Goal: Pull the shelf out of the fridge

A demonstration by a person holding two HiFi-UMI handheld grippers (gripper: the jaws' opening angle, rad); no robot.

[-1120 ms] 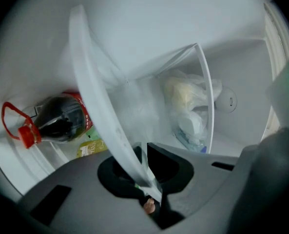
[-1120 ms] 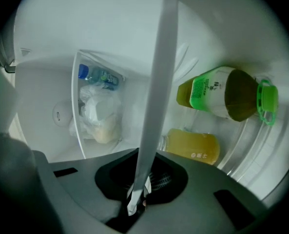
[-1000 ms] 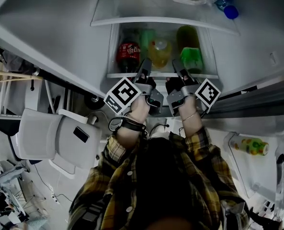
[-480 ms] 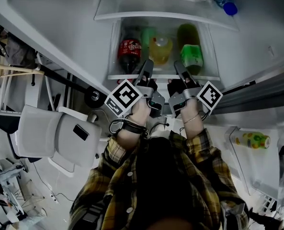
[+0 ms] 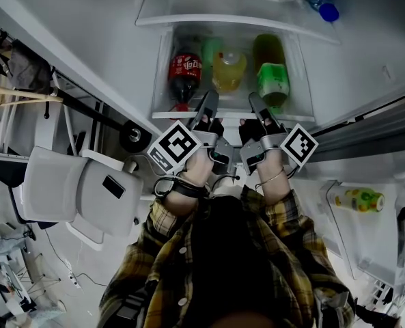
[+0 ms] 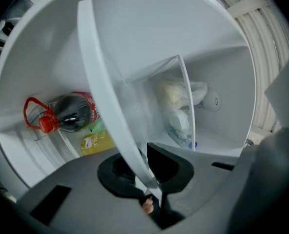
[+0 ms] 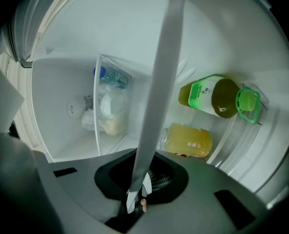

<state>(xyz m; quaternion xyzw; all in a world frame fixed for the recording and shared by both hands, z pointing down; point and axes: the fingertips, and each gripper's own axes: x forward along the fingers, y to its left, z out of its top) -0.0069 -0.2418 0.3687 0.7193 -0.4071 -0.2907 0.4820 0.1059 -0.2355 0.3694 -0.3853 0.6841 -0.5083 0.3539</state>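
The fridge's lower glass shelf (image 5: 233, 114) has a white front trim, and both grippers hold that trim side by side. My left gripper (image 5: 206, 106) is shut on the trim (image 6: 105, 91), which runs slantwise between its jaws. My right gripper (image 5: 257, 108) is shut on the same trim (image 7: 159, 91). Below the shelf lie a cola bottle (image 5: 184, 74), a yellow drink bottle (image 5: 229, 70) and a green bottle (image 5: 272, 80). The cola bottle (image 6: 68, 113) also shows in the left gripper view. The green bottle (image 7: 217, 96) and yellow bottle (image 7: 188, 140) show in the right gripper view.
An upper glass shelf (image 5: 188, 20) carries a plastic bag and a blue-capped bottle (image 5: 328, 12). The open fridge door stands at the right, with a bottle (image 5: 358, 200) in its bin. A white chair (image 5: 79, 193) stands on the floor at the left.
Both grippers and the shelf's front trim have come a little toward me. More of the three bottles shows behind the trim.
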